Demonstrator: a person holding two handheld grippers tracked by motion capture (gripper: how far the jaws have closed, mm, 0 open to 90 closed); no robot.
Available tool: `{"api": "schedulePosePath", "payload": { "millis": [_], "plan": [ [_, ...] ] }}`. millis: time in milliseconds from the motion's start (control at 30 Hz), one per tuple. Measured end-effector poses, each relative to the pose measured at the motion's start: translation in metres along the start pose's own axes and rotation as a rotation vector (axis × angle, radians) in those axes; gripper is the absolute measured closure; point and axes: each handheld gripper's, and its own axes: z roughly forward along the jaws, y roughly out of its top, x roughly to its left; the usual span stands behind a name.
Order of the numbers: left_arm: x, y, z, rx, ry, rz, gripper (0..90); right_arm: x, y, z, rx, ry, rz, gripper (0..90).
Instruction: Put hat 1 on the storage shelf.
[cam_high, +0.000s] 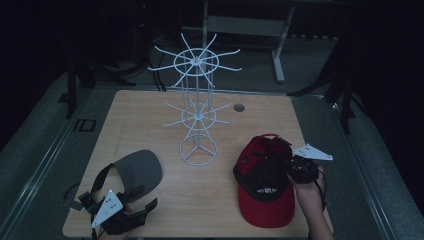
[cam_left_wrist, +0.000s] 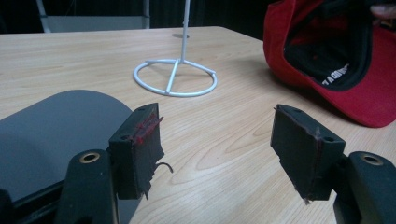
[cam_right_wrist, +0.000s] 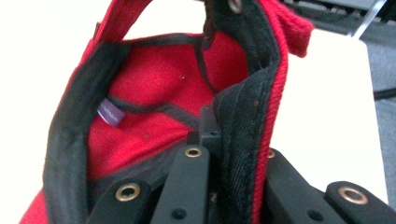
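Observation:
A red cap (cam_high: 264, 181) with a black inner band lies upside down at the table's front right, its back edge lifted. My right gripper (cam_high: 291, 169) is shut on that edge; in the right gripper view the cap's black-and-red rim (cam_right_wrist: 250, 121) is pinched between the jaws. The red cap (cam_left_wrist: 336, 56) also appears in the left gripper view, far right. A grey visor (cam_high: 137, 169) with a black strap rests at the front left. My left gripper (cam_high: 136, 206) stands open just in front of it, its pads (cam_left_wrist: 140, 140) apart with bare wood between them, the grey visor (cam_left_wrist: 51, 135) beside the left jaw.
A white wire hat stand (cam_high: 198, 107) with spoked hook rings rises from a ring base (cam_left_wrist: 175, 77) at the table's middle. The wooden table (cam_high: 150, 115) has a small grommet hole (cam_high: 239, 107) at the back. Dark floor and a metal frame lie beyond.

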Motion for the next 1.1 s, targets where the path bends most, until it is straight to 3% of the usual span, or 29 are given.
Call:
{"api": "schedulePosePath", "payload": {
  "millis": [167,300,467,600,733,1100],
  "plan": [
    [0.0,0.003,0.0,-0.005,-0.022,0.017,33.9,-0.003,0.015,-0.017,-0.069,0.009,0.017,89.3],
    [0.002,0.008,0.002,-0.006,-0.049,0.0,33.9,-0.006,0.028,-0.028,-0.101,0.012,0.012,89.3],
    [0.002,0.023,0.005,-0.012,-0.067,0.013,33.9,-0.008,0.043,-0.044,-0.145,0.001,0.006,89.2],
    [-0.003,0.038,0.011,-0.032,-0.085,0.039,33.9,-0.01,0.052,-0.054,-0.182,-0.014,0.012,89.2],
    [-0.01,0.056,0.019,-0.06,-0.099,0.094,33.9,-0.013,0.059,-0.063,-0.214,-0.009,0.031,89.2],
    [-0.033,0.091,0.059,-0.059,-0.151,0.162,33.9,-0.004,0.072,-0.078,-0.258,0.014,0.037,89.1]
  ]
}}
